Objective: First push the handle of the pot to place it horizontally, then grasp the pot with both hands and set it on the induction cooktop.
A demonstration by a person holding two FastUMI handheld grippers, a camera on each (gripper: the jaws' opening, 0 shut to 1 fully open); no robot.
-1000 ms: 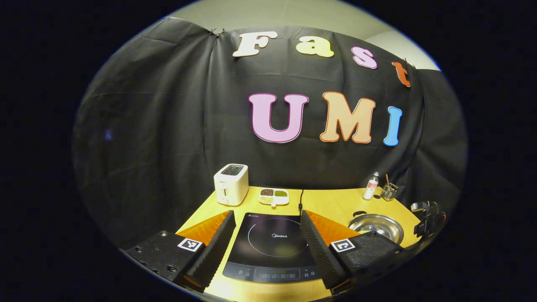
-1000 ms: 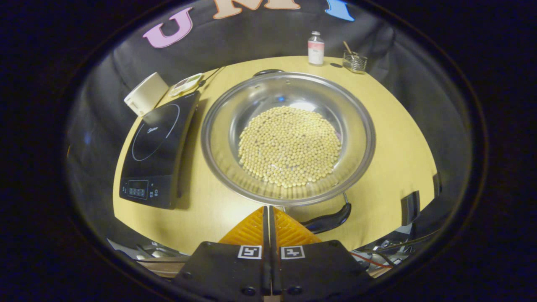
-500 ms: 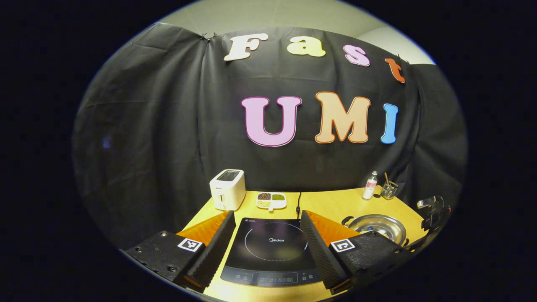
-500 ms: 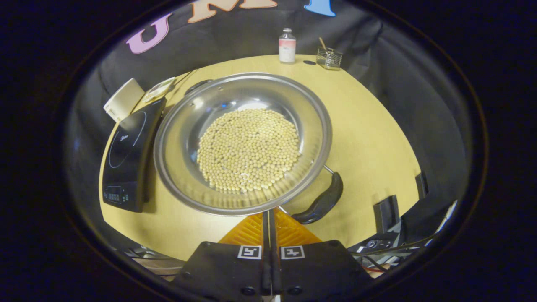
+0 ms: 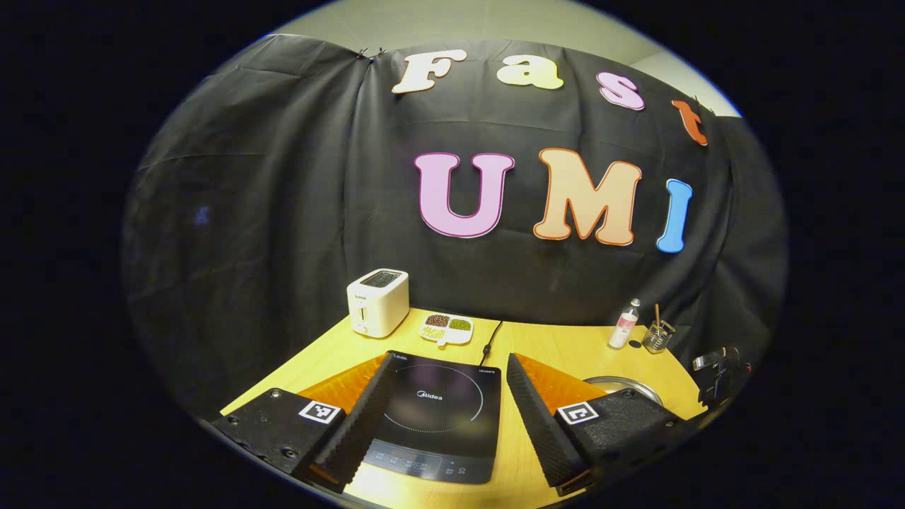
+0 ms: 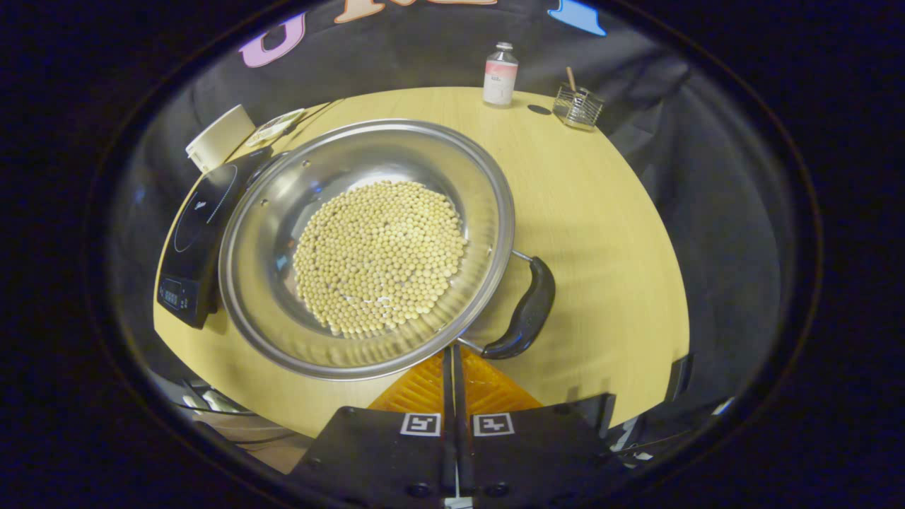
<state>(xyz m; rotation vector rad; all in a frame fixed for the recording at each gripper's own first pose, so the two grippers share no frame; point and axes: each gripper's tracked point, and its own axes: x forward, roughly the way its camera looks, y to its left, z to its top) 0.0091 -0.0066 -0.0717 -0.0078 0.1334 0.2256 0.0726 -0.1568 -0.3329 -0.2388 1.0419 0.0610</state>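
Note:
In the right gripper view the steel pot (image 6: 283,205) stands on the wooden table, its bottom covered with yellow soybeans (image 6: 378,258). Its black handle (image 6: 527,311) sticks out at the lower right of the rim; the other handle, at the far left, is mostly hidden. My right gripper (image 6: 452,359) is shut with nothing in it, its orange fingers against the pot's near rim beside the handle's wire. The black induction cooktop (image 6: 194,237) lies just left of the pot. In the left gripper view my left gripper (image 5: 450,359) hangs open above the cooktop (image 5: 435,413), and the pot's rim (image 5: 622,384) peeks out behind its right finger.
A white toaster (image 5: 377,302) and a divided snack dish (image 5: 445,329) stand at the table's back left. A small bottle (image 6: 500,74) and a glass holder (image 6: 578,106) stand at the back right. The cooktop's cord (image 5: 489,338) runs toward the wall.
The pot has turned and slid toward the cooktop: its near handle swung from the front to the right side, the shut right gripper following the rim. The left gripper has drifted slightly.

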